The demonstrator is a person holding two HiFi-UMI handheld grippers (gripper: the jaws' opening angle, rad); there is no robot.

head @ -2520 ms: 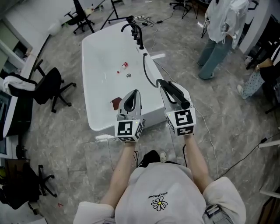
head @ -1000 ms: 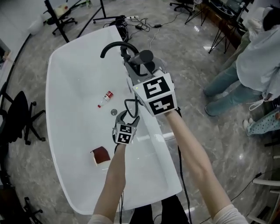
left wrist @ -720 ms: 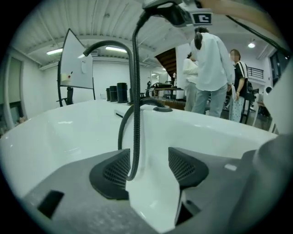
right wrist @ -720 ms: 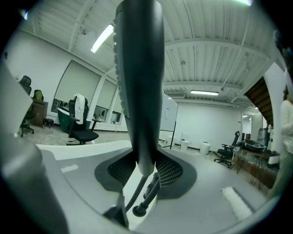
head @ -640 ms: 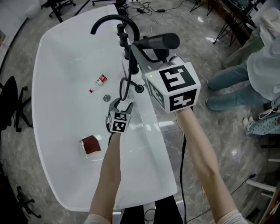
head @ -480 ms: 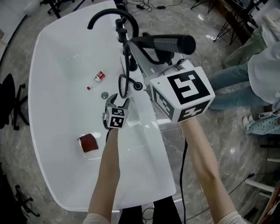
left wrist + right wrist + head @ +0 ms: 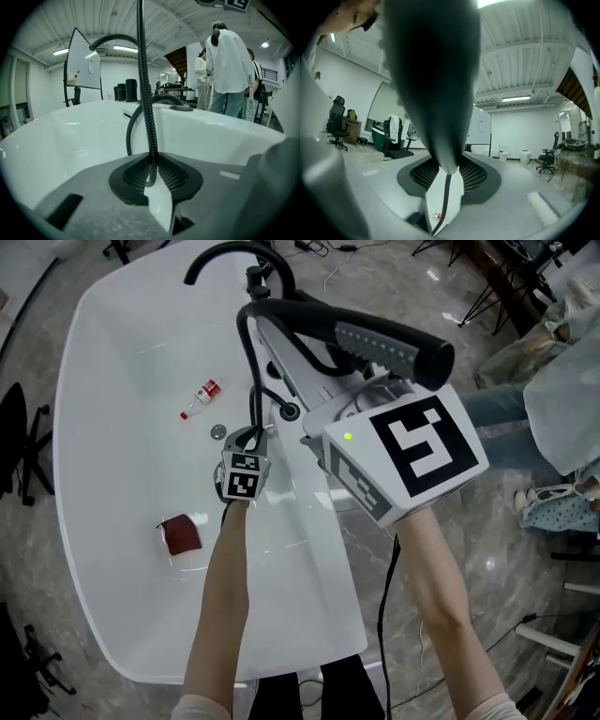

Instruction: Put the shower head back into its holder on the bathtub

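my left gripper [image 7: 152,174] jaws just closed, pinching hose [image 7: 144,93] | my right gripper [image 7: 443,174] clamped on shower head [image 7: 431,70] above bathtub [image 7: 112,409]

**A:** What type of site is this?

**B:** A lab or studio hall, not a home. A freestanding bathtub [image 7: 112,549] is standing on open stone-look floor [image 7: 487,549], an office chair [image 7: 335,115] and whiteboard [image 7: 84,63] are standing nearby, and strip lights [image 7: 516,99] are glowing overhead.
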